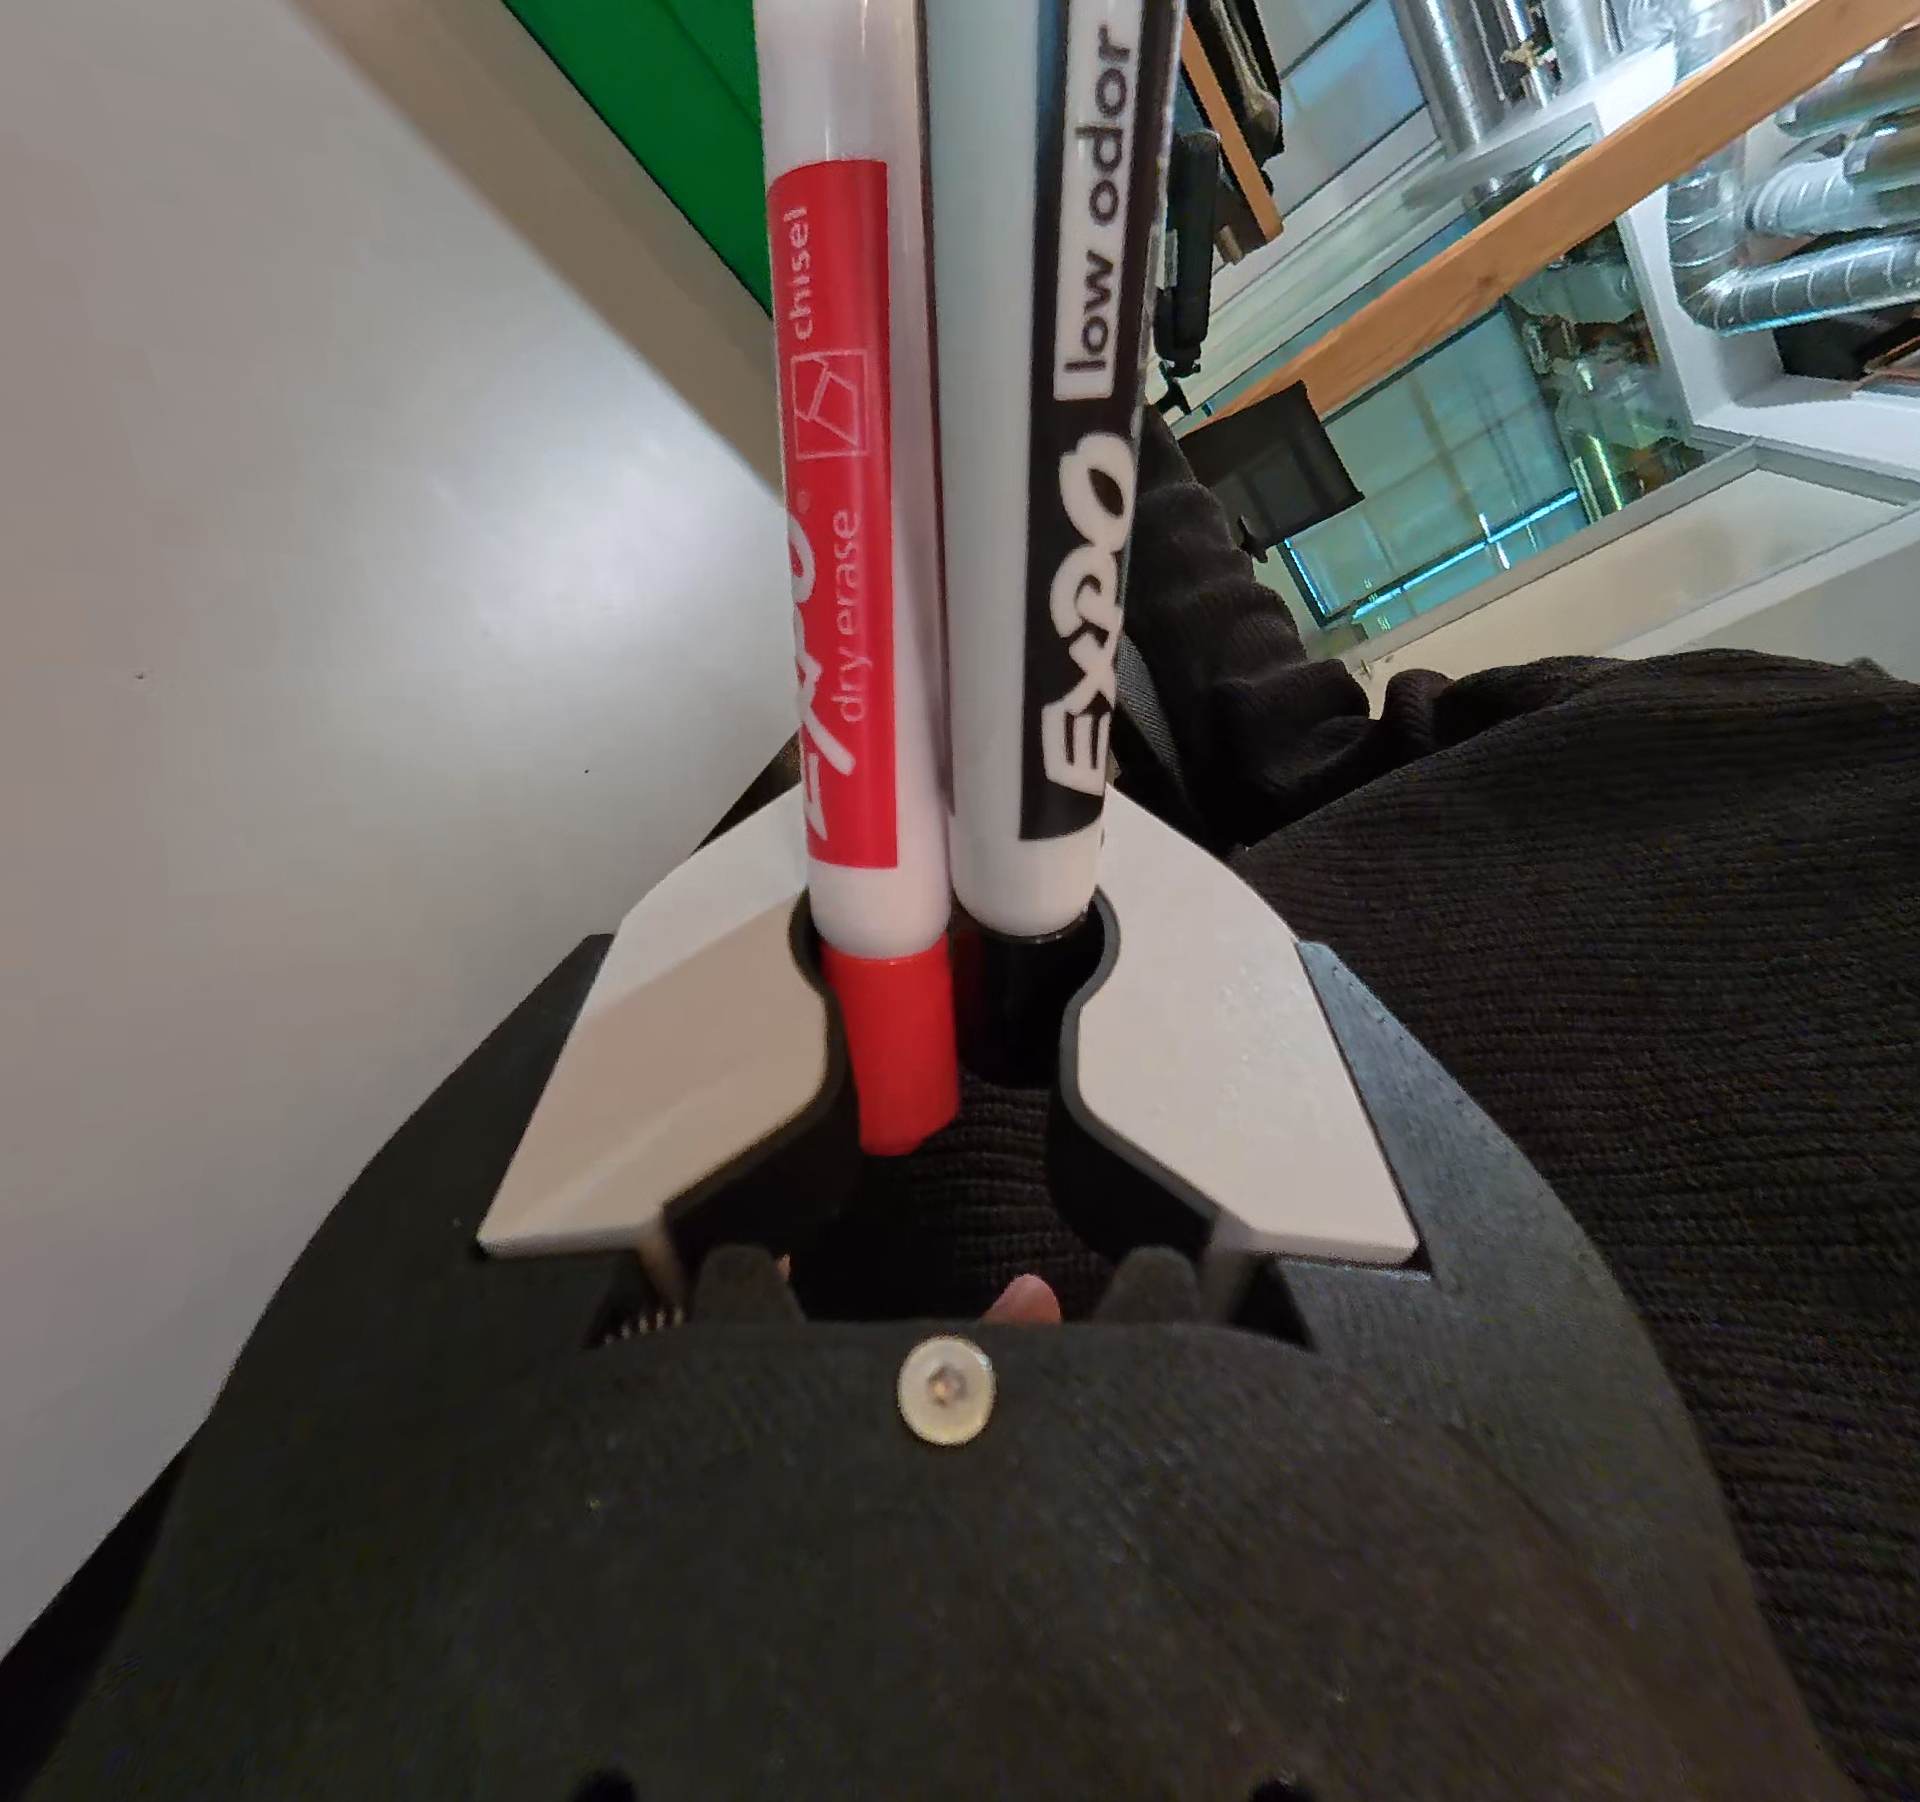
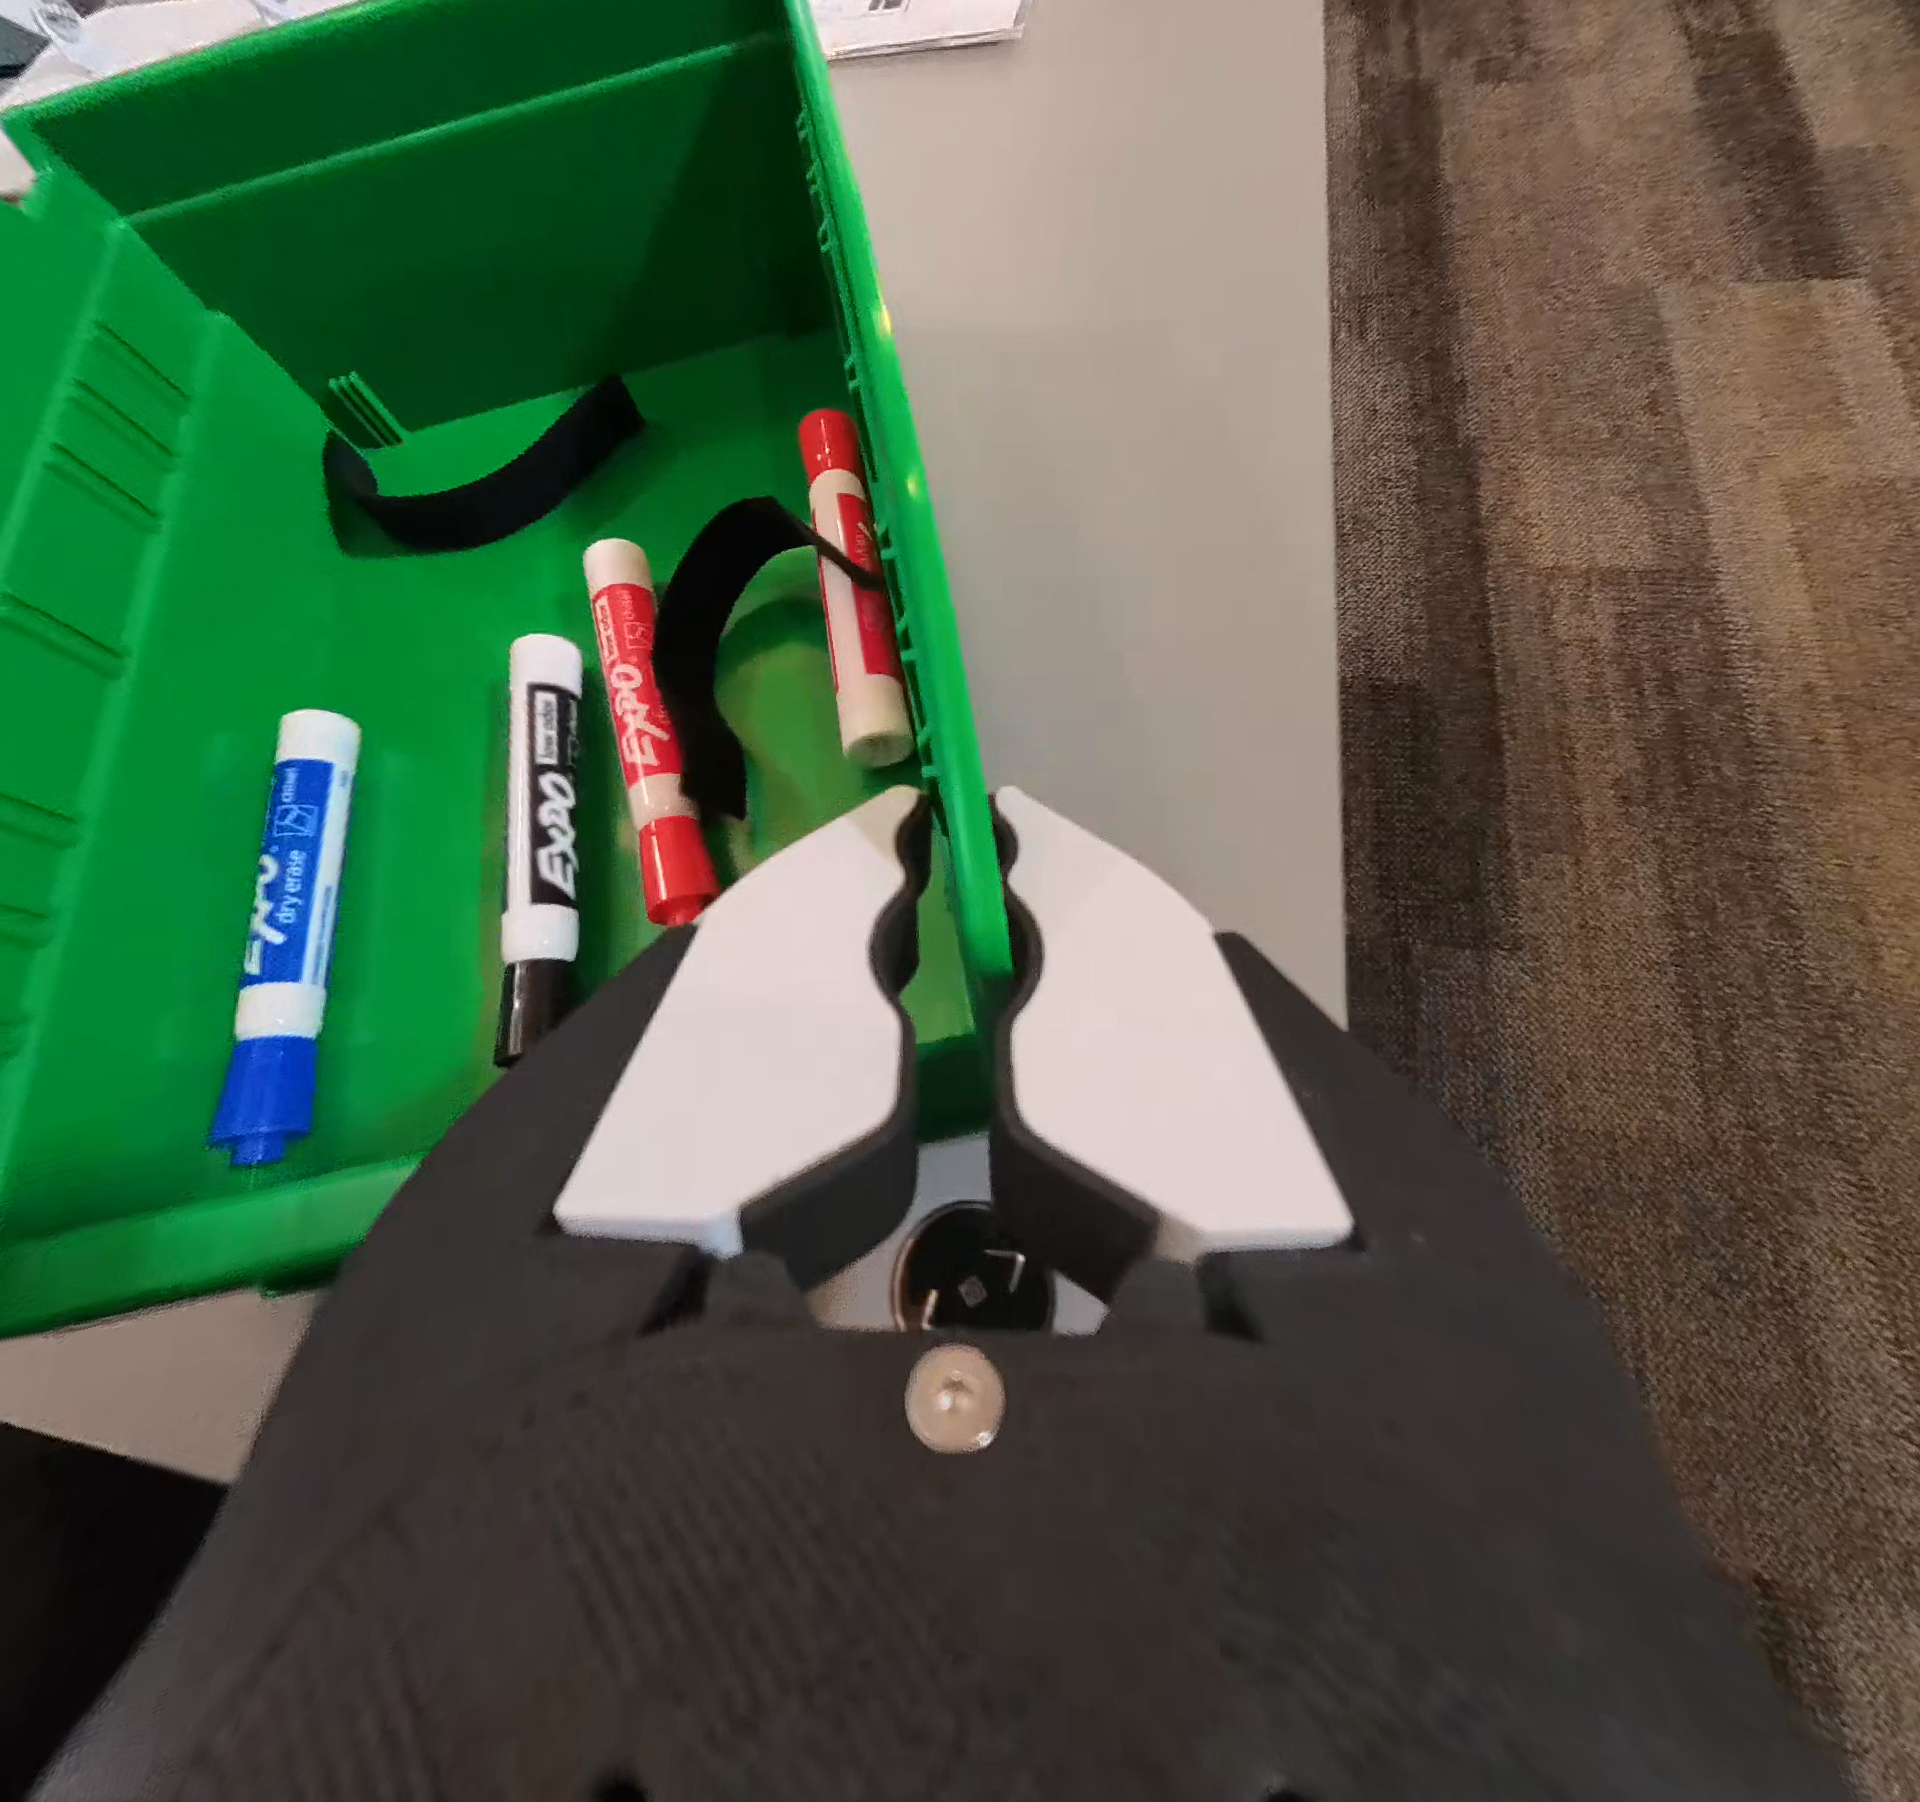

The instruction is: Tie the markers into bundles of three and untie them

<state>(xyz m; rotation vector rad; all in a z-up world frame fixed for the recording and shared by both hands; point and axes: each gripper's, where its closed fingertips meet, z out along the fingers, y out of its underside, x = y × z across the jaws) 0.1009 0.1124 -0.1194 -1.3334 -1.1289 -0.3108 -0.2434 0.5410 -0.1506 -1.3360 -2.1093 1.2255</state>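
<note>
We see the left gripper (image 1: 951,879) with its fingers clamped on two markers side by side: a red marker (image 1: 847,526) on the left and a black marker (image 1: 1070,422) on the right, caps toward the camera, barrels pointing away. Beyond them lie a pale tabletop (image 1: 312,505) and a corner of a green bin (image 1: 623,69). The right gripper (image 2: 956,807) has its fingers closed on the right wall of the green bin (image 2: 894,547). Inside the bin lie a blue marker (image 2: 286,921), a black one (image 2: 540,827), two red ones (image 2: 644,724) and two black straps (image 2: 478,474). Carpet floor (image 2: 1621,609) lies to the right.
</note>
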